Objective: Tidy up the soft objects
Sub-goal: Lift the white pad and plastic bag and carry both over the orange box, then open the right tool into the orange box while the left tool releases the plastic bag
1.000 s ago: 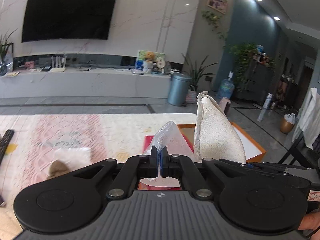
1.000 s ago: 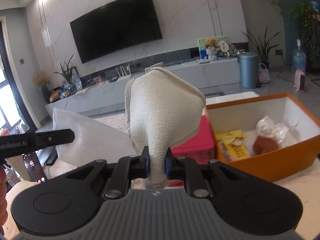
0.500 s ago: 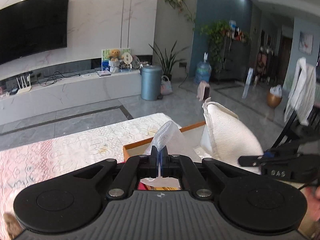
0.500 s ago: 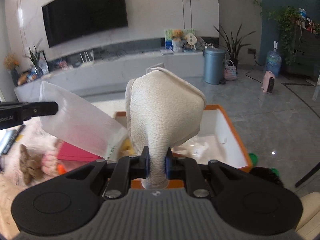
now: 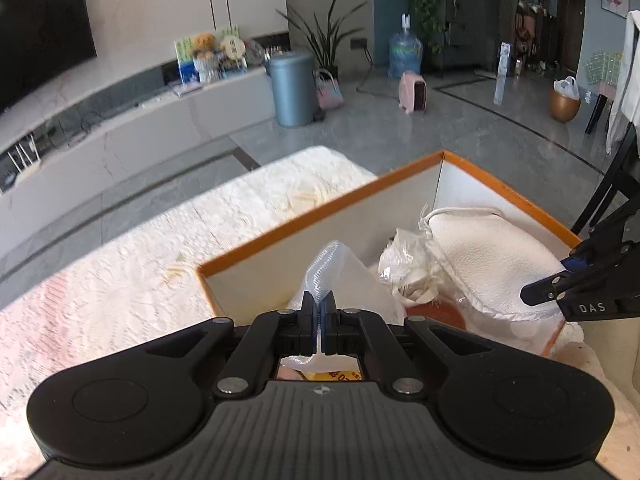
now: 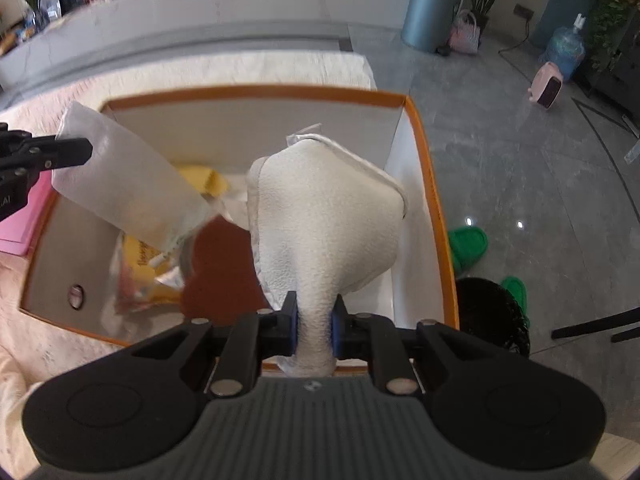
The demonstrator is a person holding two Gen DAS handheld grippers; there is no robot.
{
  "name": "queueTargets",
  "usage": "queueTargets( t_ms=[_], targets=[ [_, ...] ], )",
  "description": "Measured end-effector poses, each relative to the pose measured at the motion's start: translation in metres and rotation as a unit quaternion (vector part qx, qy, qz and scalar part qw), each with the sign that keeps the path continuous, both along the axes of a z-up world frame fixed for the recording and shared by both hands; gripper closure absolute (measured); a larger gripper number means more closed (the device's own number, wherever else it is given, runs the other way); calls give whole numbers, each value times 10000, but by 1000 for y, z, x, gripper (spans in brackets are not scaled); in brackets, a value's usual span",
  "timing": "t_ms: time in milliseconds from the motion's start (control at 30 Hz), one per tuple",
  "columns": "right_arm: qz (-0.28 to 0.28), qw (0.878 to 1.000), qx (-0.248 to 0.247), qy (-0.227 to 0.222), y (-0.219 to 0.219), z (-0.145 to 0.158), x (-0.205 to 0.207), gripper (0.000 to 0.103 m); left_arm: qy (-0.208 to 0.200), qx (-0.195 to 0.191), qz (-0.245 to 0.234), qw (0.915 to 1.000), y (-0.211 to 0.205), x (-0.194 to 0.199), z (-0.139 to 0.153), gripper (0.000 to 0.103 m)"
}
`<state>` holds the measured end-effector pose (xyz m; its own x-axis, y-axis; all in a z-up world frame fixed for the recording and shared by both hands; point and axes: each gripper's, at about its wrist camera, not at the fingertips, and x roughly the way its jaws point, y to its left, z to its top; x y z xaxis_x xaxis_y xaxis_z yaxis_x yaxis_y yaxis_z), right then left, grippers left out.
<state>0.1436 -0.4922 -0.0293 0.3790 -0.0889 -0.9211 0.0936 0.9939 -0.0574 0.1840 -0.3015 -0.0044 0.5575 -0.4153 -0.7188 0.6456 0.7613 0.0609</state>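
My left gripper (image 5: 319,312) is shut on a clear plastic bag (image 5: 340,276), held over the left part of the orange-rimmed box (image 5: 320,204). The bag also shows in the right wrist view (image 6: 128,184), with the left gripper (image 6: 60,152) at its upper corner. My right gripper (image 6: 314,326) is shut on a cream soft pouch (image 6: 324,232), held over the box (image 6: 432,184) near its right wall. The pouch shows in the left wrist view (image 5: 492,260), with the right gripper (image 5: 536,294) on it. Inside the box lie a yellow packet (image 6: 144,264), a brown item (image 6: 224,264) and a crumpled wrapped item (image 5: 408,272).
The box stands on a cream and pink patterned cloth (image 5: 160,240). A pink flat item (image 6: 24,224) lies left of the box. Green slippers (image 6: 468,244) and a black bin (image 6: 492,316) are on the grey floor to the right. A blue-grey bin (image 5: 292,88) stands far off.
Both grippers moved forward and down over the orange box, still holding the bag and the pouch. The views now look down into the box.
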Motion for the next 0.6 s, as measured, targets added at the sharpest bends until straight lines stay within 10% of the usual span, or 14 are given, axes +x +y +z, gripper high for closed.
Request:
queueTargets(
  t_ms=[267, 600],
  targets=[
    [140, 9943, -224, 1036, 8, -34, 28, 89, 386, 150, -102, 9991, -10, 23, -21, 101],
    [181, 9918, -308, 1225, 5, -42, 34, 68, 274, 357, -259, 9987, -13, 20, -26, 89]
  ],
)
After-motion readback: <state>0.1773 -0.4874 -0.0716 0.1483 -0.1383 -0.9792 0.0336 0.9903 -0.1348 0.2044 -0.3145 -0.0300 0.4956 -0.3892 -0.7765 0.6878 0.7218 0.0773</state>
